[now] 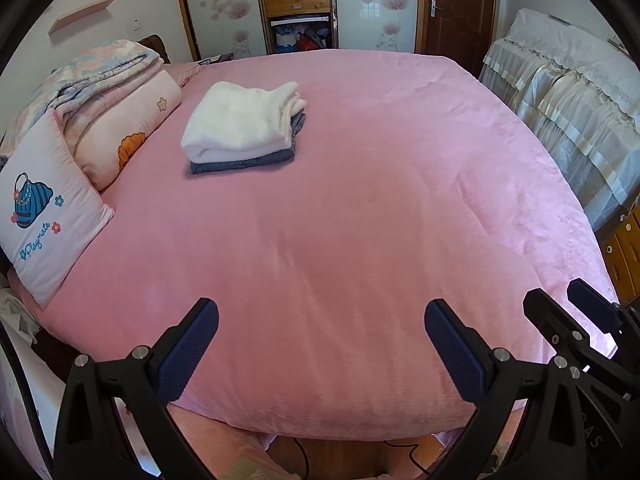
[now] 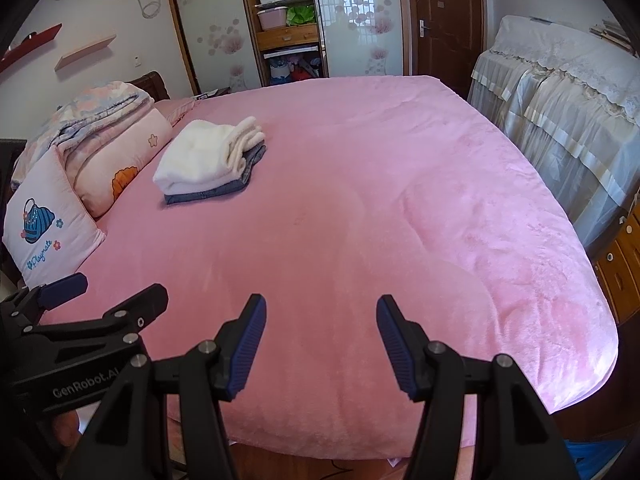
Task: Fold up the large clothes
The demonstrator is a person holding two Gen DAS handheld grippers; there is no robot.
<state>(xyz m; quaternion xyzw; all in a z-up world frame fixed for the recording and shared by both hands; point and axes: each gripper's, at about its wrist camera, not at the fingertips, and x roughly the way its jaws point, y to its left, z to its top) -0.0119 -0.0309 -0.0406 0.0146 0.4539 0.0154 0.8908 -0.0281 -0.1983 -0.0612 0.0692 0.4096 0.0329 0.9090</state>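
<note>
A folded white fleecy garment (image 1: pixel 236 120) (image 2: pixel 196 156) lies on top of a folded blue-grey denim piece (image 1: pixel 244 164) (image 2: pixel 208 195), stacked on the far left part of the pink bed cover (image 1: pixel 360 220) (image 2: pixel 360 220). My left gripper (image 1: pixel 320 314) (image 2: pixel 120 286) hovers open over the bed's near edge, with nothing between its fingers. Just to its right, my right gripper (image 2: pixel 320 300) (image 1: pixel 558 292) is open too and holds nothing. Both are well short of the stack.
A pillow with a blue bag print (image 1: pixel 44 216) (image 2: pixel 44 232) and folded quilts (image 1: pixel 120 92) (image 2: pixel 104 128) line the bed's left side. Lace-covered furniture (image 1: pixel 568 92) (image 2: pixel 560 112) stands to the right, with a wooden drawer unit (image 2: pixel 620 268) beside it. An open wardrobe (image 1: pixel 298 4) and a brown door (image 1: pixel 456 4) are at the back.
</note>
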